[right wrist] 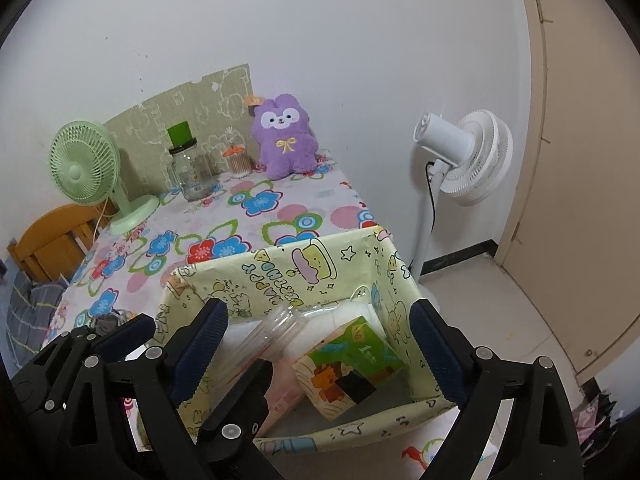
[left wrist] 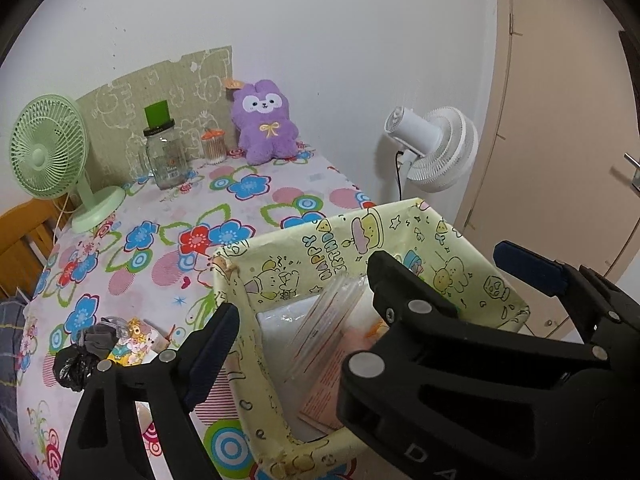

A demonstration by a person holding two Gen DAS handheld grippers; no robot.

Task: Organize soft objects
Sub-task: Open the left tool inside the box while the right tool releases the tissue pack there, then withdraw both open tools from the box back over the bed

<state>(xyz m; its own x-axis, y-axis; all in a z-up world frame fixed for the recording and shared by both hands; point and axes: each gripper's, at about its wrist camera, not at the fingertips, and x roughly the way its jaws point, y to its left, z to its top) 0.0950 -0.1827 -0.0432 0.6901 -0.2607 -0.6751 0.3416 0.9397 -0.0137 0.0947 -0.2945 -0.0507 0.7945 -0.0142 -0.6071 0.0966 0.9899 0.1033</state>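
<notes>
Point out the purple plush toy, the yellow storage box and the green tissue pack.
purple plush toy (left wrist: 266, 128): left wrist view, on its belly, near the yellow bow.
yellow storage box (right wrist: 316, 266): right wrist view, on its far inner wall.
green tissue pack (right wrist: 352, 354): right wrist view, on its top face.

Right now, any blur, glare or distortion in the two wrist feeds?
Left wrist view: heavy fisheye bend, the door edge bows, corners vignetted black; purple plush sharp, the clear packet in the yellow box catches soft glare. Right wrist view: same curvature, lighting even and flat, green tissue pack crisp, no motion blur.
</notes>
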